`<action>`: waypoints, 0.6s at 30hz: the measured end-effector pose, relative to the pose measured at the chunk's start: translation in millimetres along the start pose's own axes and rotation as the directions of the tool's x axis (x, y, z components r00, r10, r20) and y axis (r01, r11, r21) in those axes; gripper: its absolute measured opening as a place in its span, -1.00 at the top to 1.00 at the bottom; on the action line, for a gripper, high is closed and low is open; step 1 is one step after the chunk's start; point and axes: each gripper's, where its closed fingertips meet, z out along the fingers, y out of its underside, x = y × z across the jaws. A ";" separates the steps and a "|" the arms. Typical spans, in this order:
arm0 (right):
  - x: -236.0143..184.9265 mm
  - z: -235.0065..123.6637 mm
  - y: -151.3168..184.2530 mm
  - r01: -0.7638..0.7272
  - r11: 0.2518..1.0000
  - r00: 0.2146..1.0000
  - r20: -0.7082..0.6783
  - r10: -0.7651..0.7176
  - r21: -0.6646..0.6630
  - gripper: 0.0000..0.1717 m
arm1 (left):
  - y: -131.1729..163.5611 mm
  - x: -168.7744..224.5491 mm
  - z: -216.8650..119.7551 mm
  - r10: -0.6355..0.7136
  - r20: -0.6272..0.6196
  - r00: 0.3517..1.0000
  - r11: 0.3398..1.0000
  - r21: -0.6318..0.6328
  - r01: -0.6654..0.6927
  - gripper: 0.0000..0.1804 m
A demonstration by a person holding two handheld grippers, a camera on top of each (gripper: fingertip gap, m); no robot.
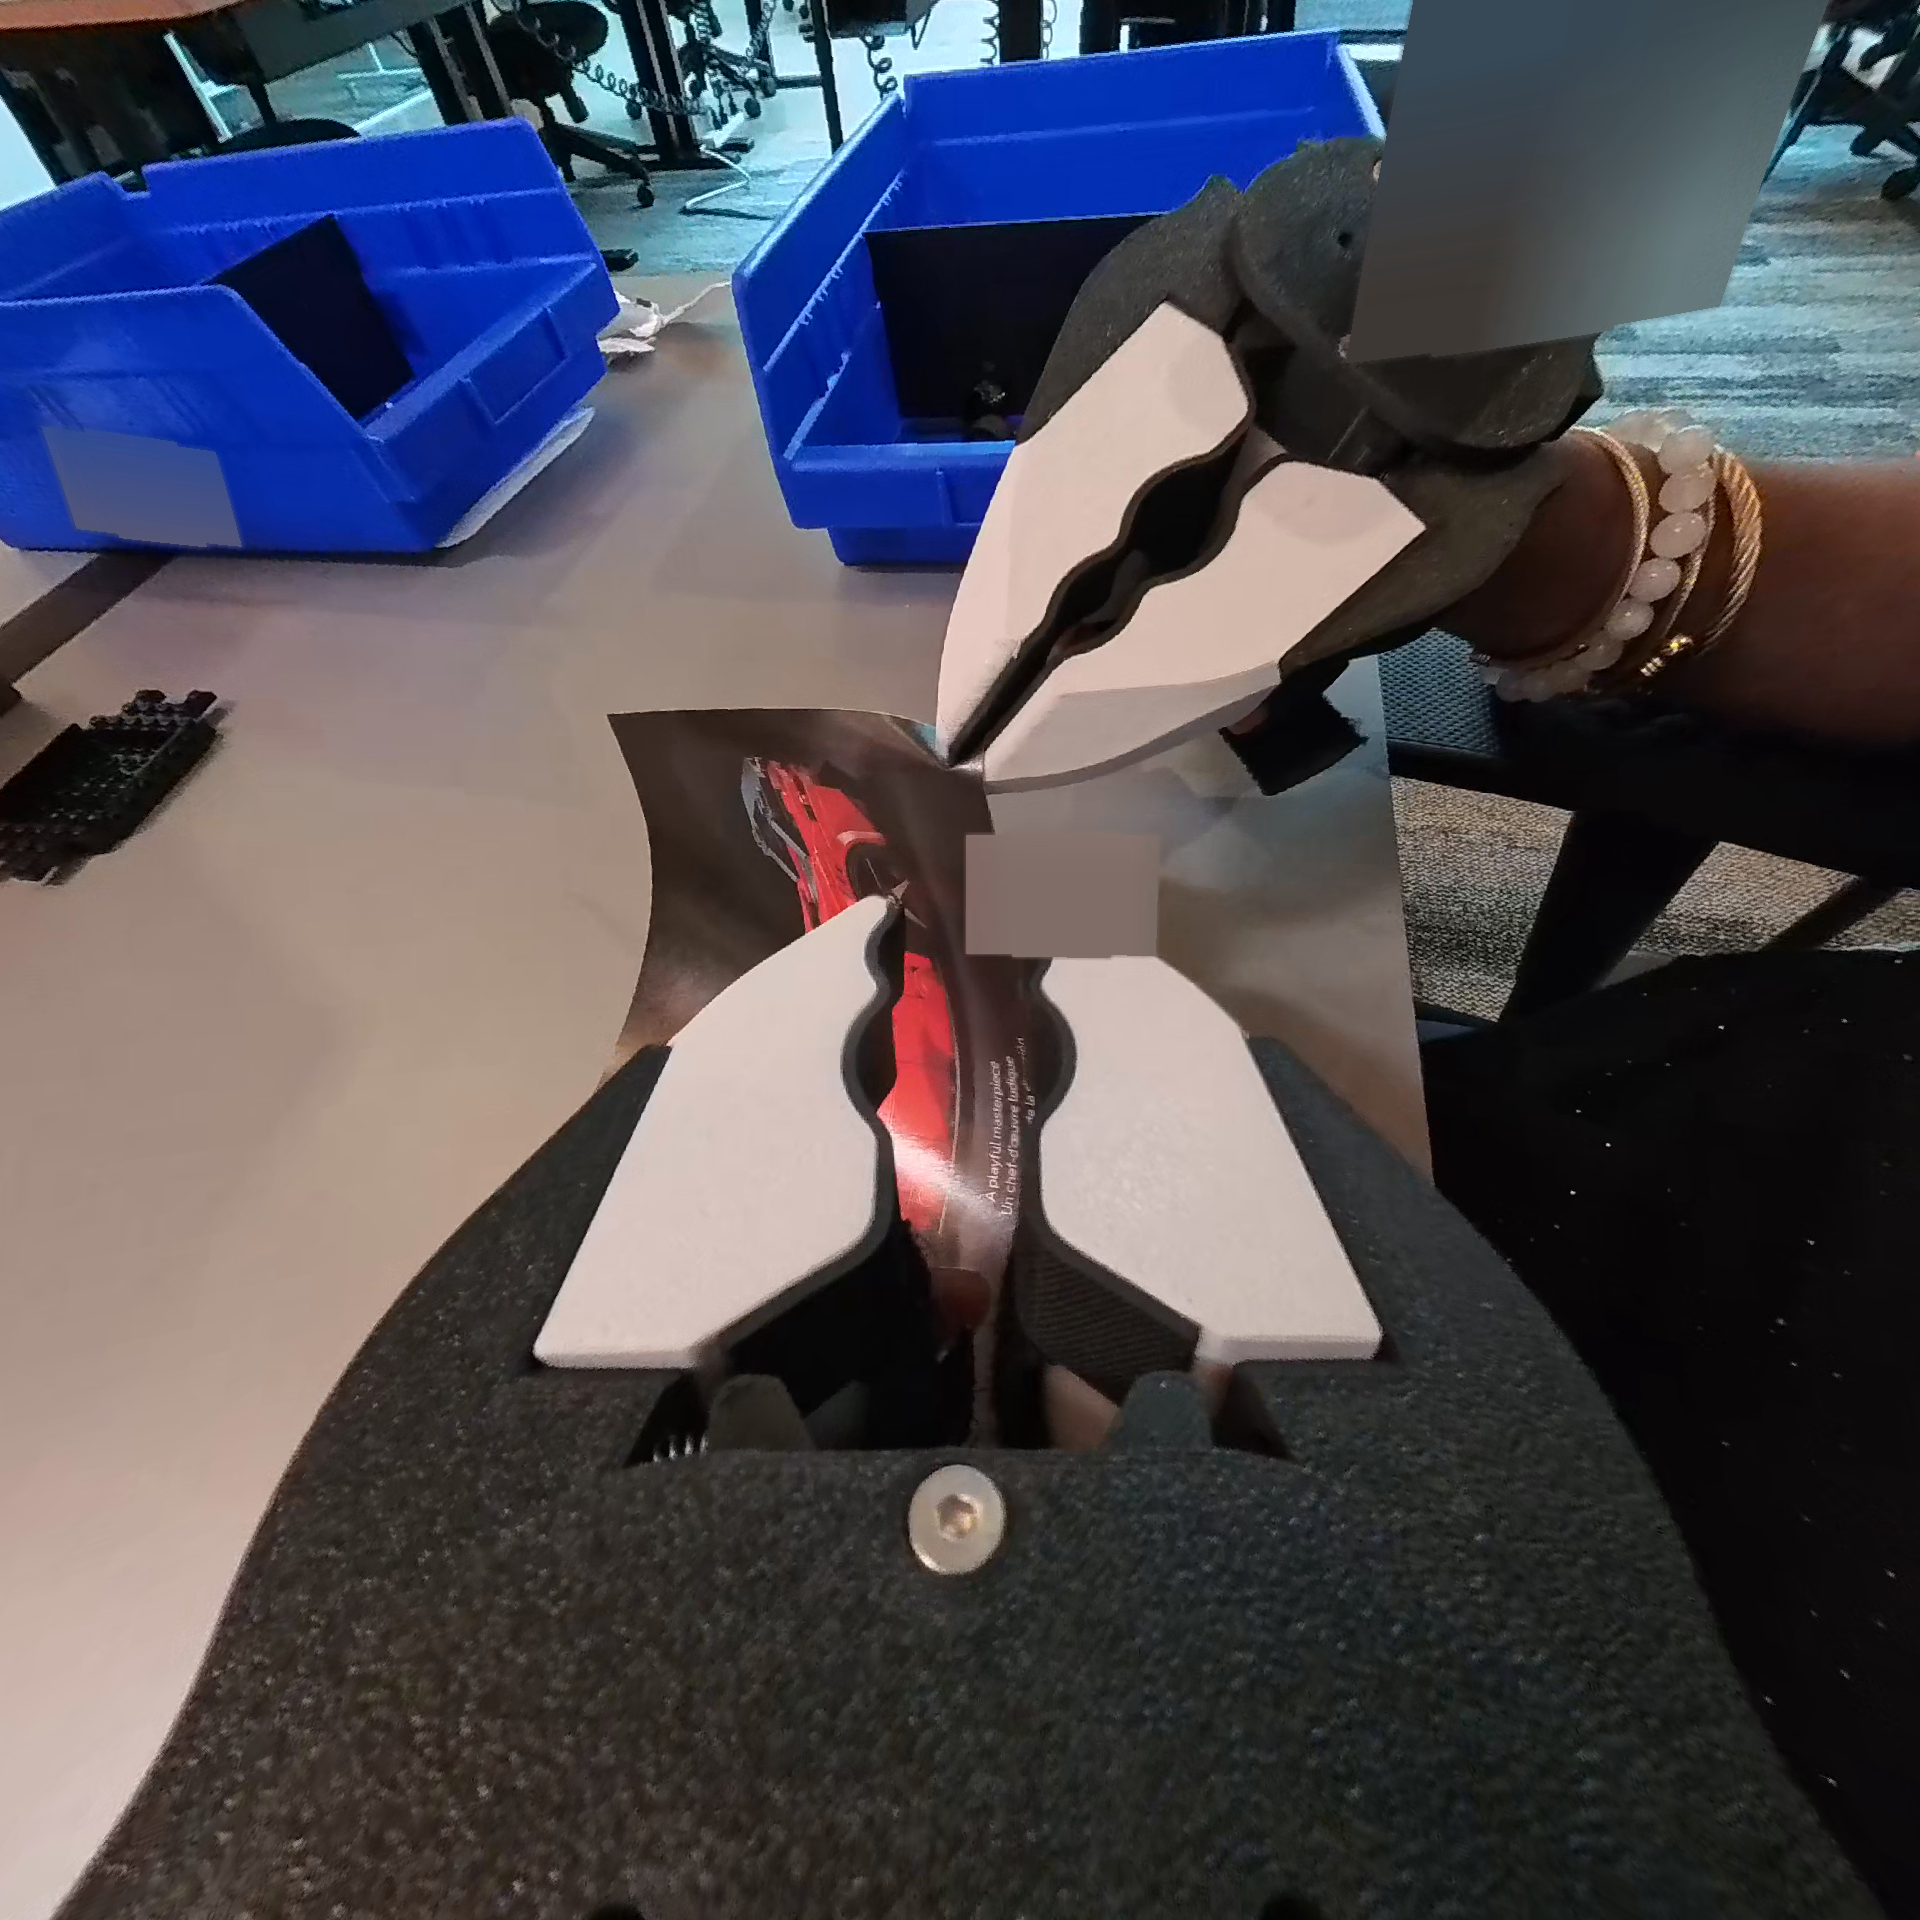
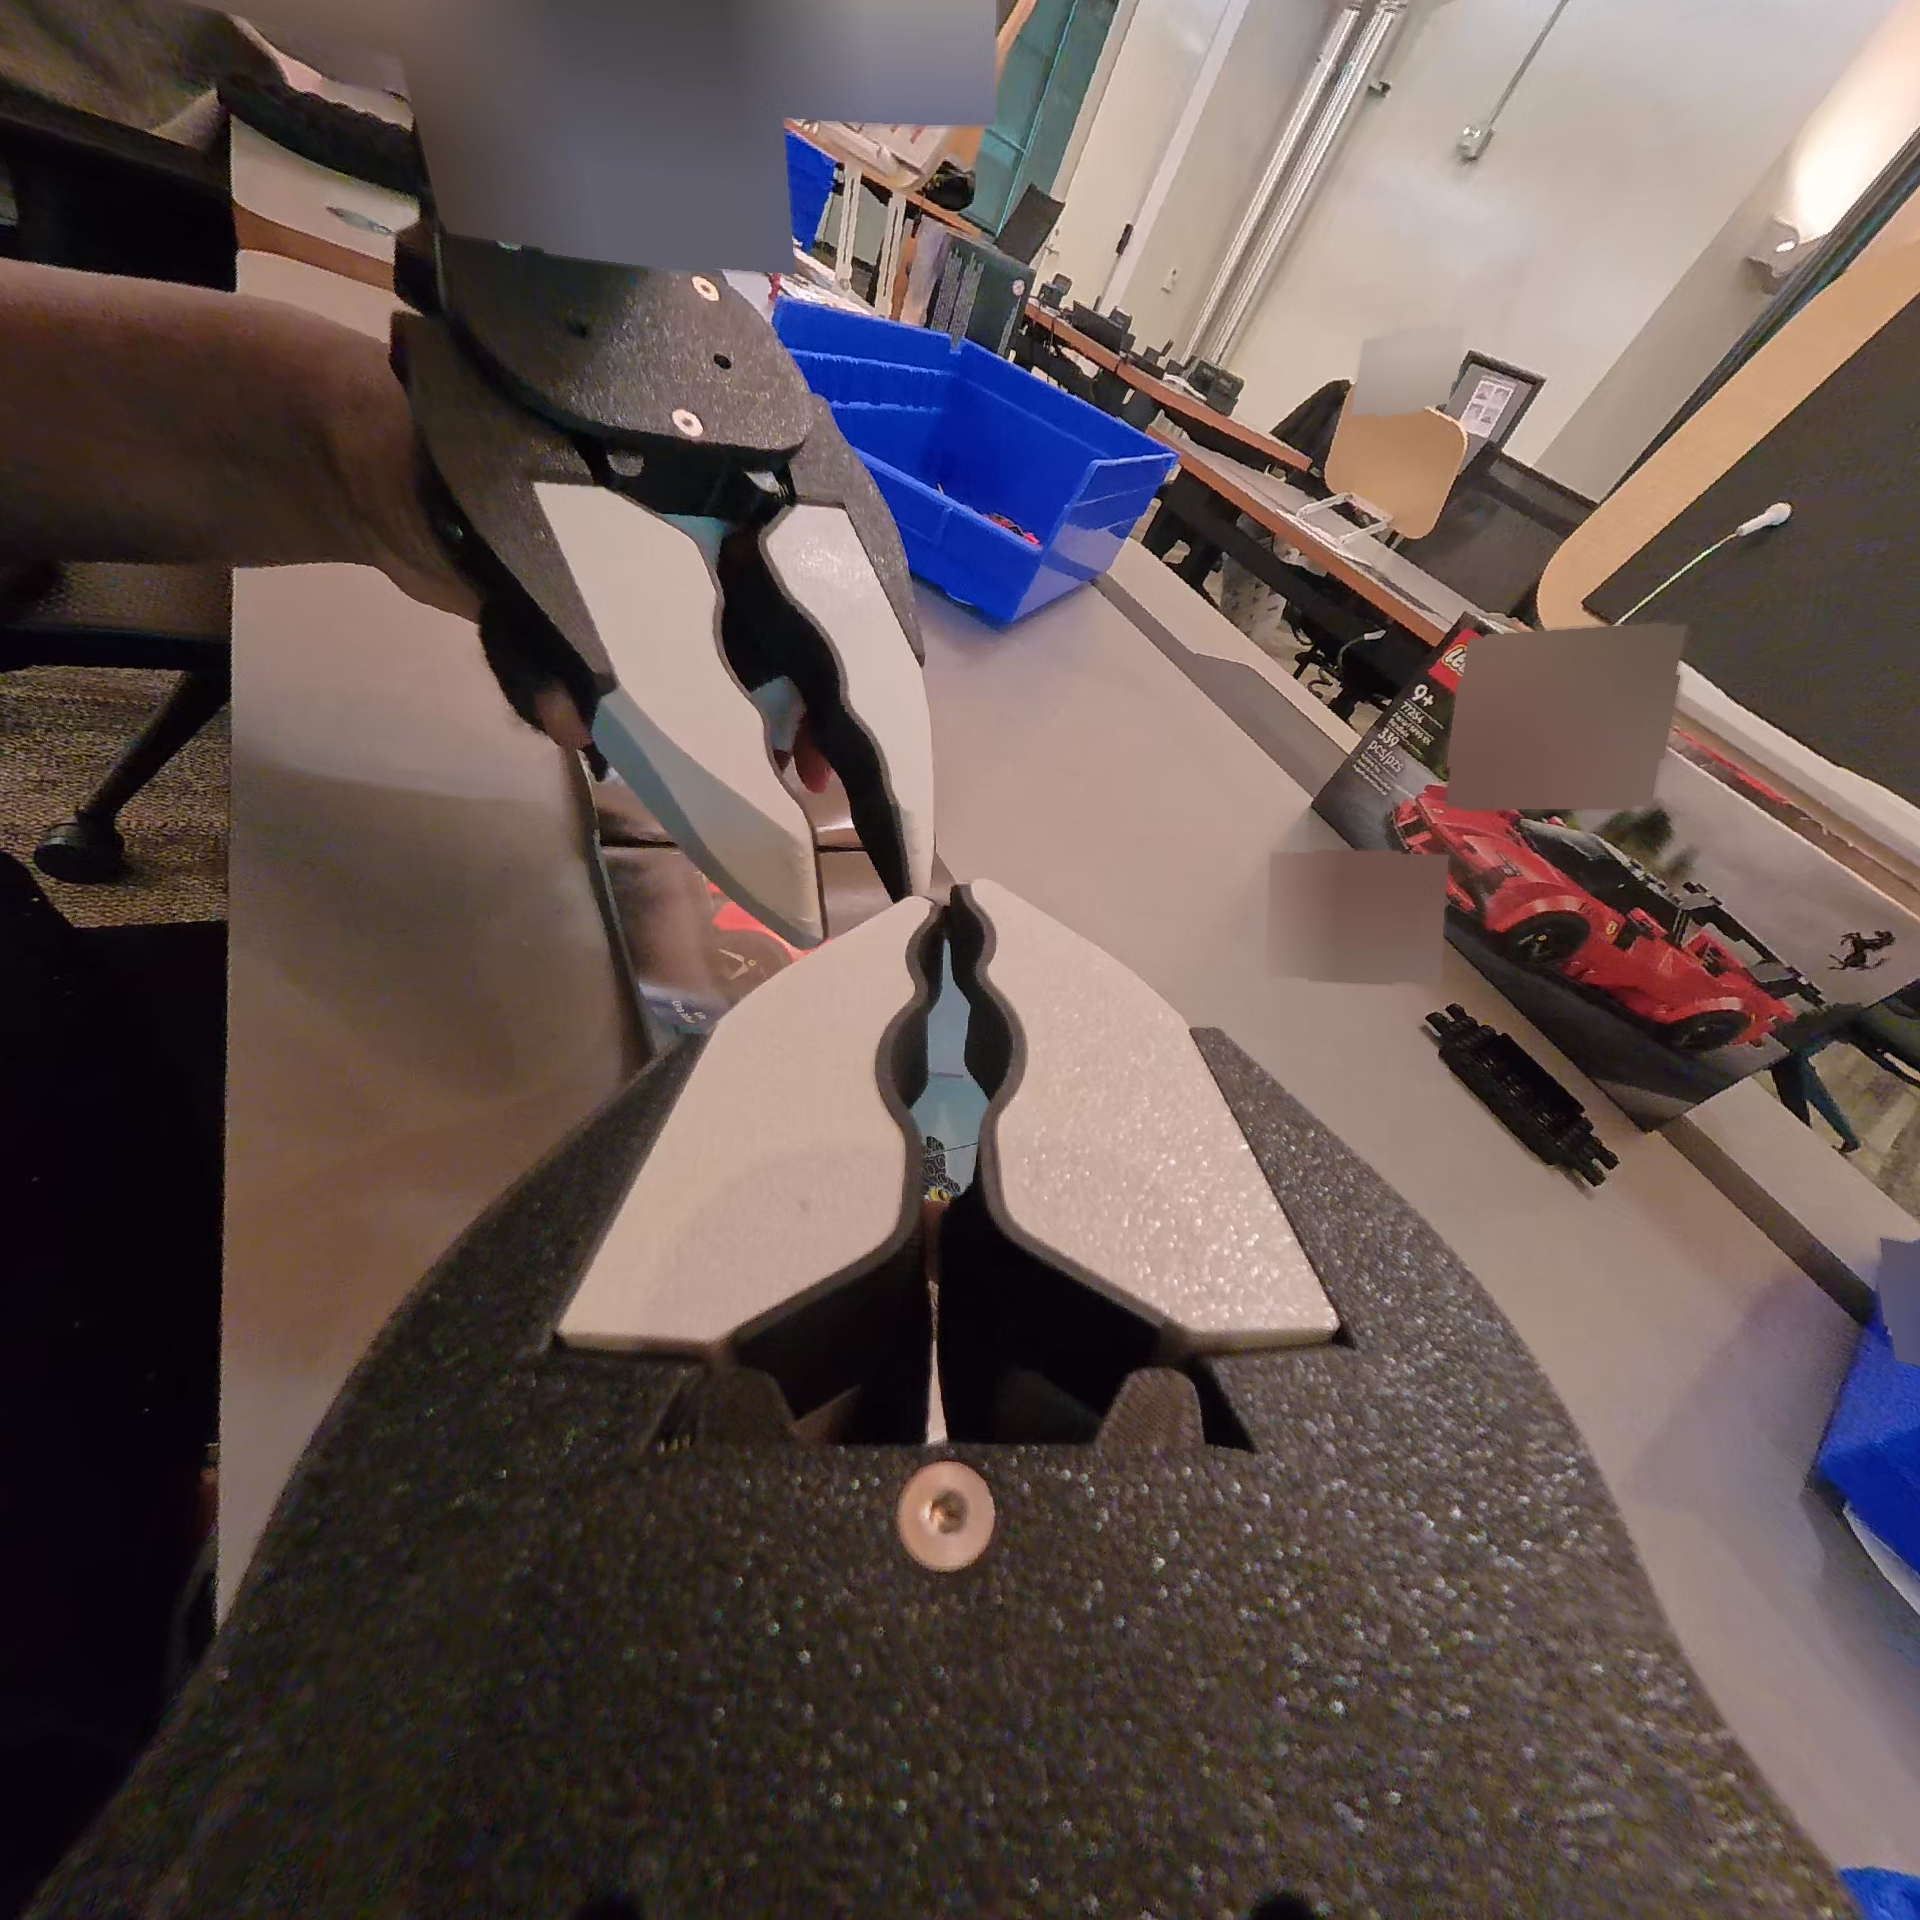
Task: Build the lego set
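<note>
Where the grey table (image 1: pixel 312 1039) ends on the right, little room; plenty of bare top to the left, up to two blue bins (image 1: pixel 312 343) and a black brick plate (image 1: pixel 94 779). Thin, shiny booklet (image 1: pixel 727 831) with a red car picture, bent and wavy, between both tools. Right gripper (image 1: pixel 961 753) tipped down, pinched tight on its far corner. Left gripper (image 1: pixel 971 935) level, white fingers apart, booklet between, not squeezed.
</note>
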 end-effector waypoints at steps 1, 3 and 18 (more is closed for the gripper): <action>-0.1 0.1 -0.1 0.001 1.000 1.000 0.000 -0.001 0.000 0.99 | 0.0 -0.1 0.4 -0.002 0.000 1.000 1.000 0.002 0.002 0.79; -0.2 0.0 0.0 0.004 1.000 1.000 0.000 -0.004 -0.002 0.99 | 0.3 -0.2 0.7 -0.004 0.001 1.000 1.000 0.000 0.004 0.79; -0.9 -1.1 1.0 0.017 1.000 1.000 0.001 -0.017 -0.014 0.99 | 1.4 -4.1 1.3 -0.012 0.018 1.000 1.000 0.004 0.012 0.77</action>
